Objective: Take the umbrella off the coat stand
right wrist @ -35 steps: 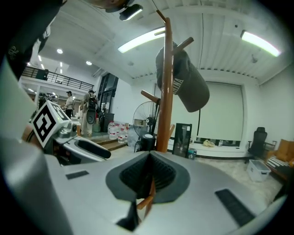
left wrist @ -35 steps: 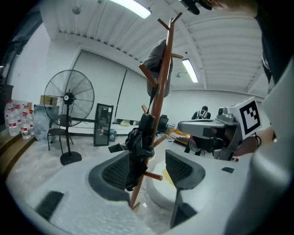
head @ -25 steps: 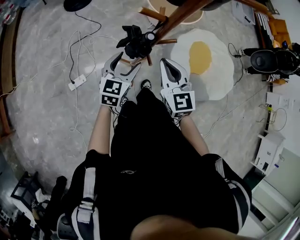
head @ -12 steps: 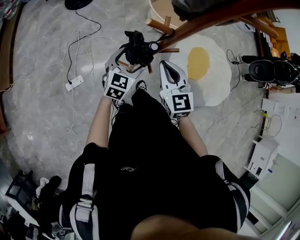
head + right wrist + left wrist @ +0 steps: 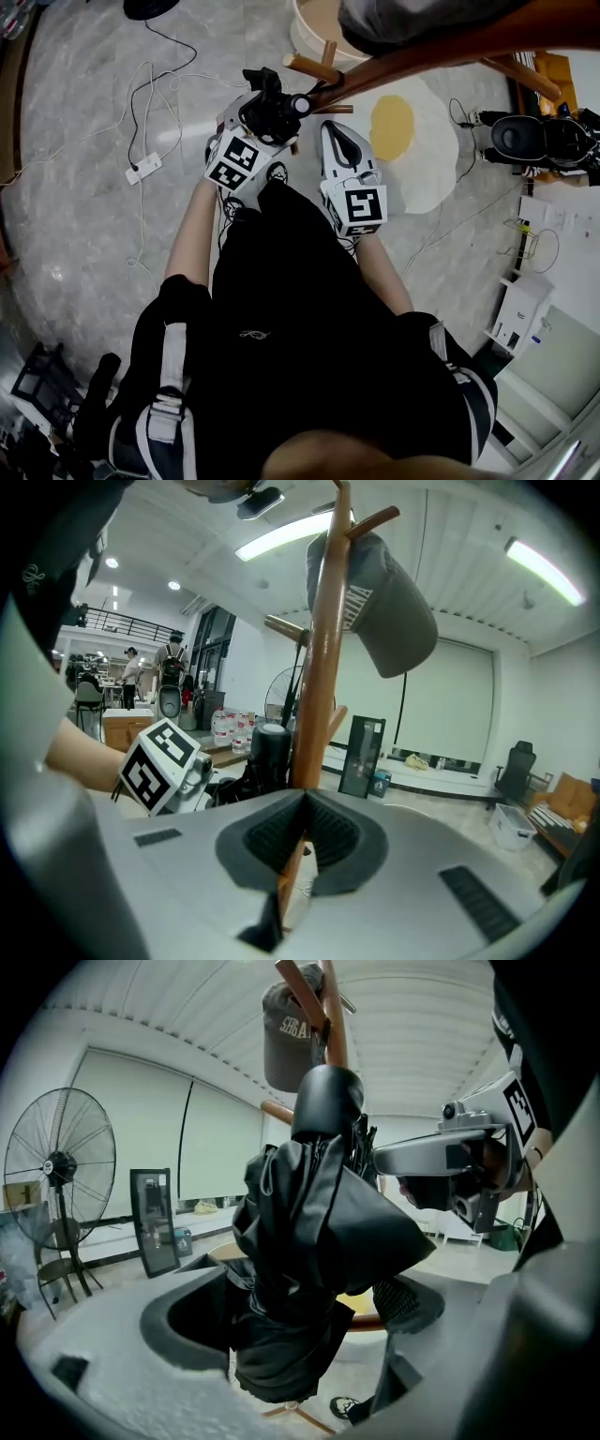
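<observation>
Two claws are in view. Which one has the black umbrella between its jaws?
The left claw: its jaws have just been opening and flank the black umbrella. The right claw is shut and empty, facing the coat stand.

**Tight at the stand**

The umbrella (image 5: 309, 1241) fills your left gripper's (image 5: 295, 1309) jaws, which have just been opening. The coat stand pole (image 5: 319, 667) blocks straight ahead; a peg (image 5: 309, 67) juts beside it, and a cap (image 5: 394, 611) hangs overhead. Leftward, only a power strip (image 5: 142, 169) lies low.

We'd call this an office-lab kind of space. We've got a power strip (image 5: 143, 169) on the floor (image 5: 75, 197), a pedestal fan (image 5: 58, 1168) and roller blinds (image 5: 141, 1138).
</observation>
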